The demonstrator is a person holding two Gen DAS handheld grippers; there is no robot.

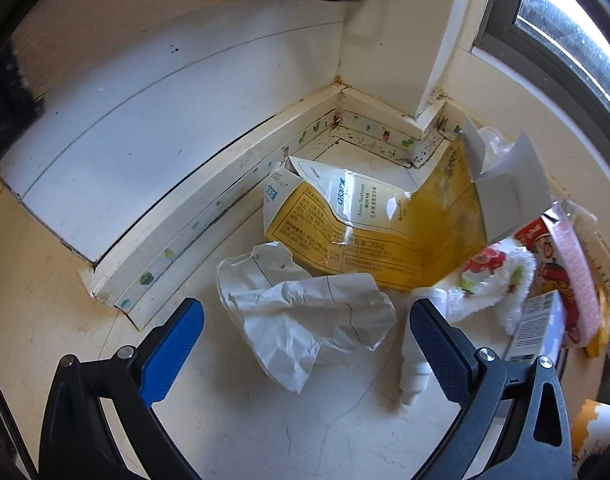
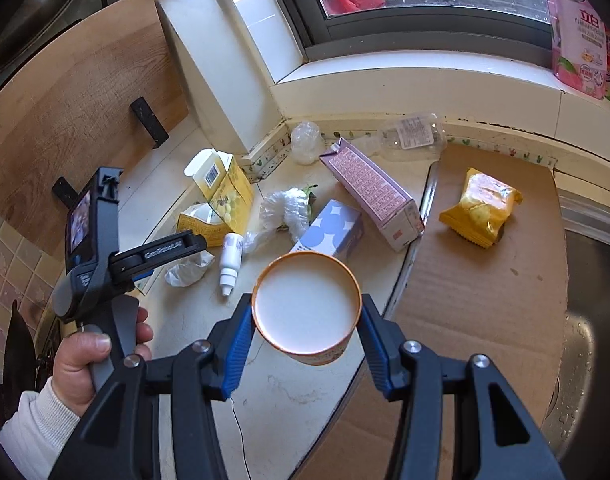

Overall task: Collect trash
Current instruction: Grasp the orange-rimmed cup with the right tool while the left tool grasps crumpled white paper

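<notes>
My right gripper [image 2: 307, 312] is shut on a paper cup [image 2: 307, 308] with an orange rim and a white inside, and holds it above the counter edge. My left gripper [image 1: 307, 308] stands open just above a crumpled white paper [image 1: 305, 320], one finger on each side of it, not touching. A small white bottle [image 1: 415, 372] lies by its right finger. Behind the paper lies a flattened yellow toothpaste box [image 1: 365, 232]. In the right wrist view a hand [image 2: 85, 360] holds the left gripper [image 2: 185, 256] over the same paper [image 2: 185, 272].
A blue-dotted carton [image 2: 331, 228], a purple box [image 2: 373, 192], flowered plastic wrap [image 2: 285, 212] and a clear bottle [image 2: 413, 136] lie on the counter. A yellow snack packet [image 2: 481, 208] rests on a cardboard sheet [image 2: 485, 300]. The sink [image 2: 585, 320] is at the right, and walls close the corner.
</notes>
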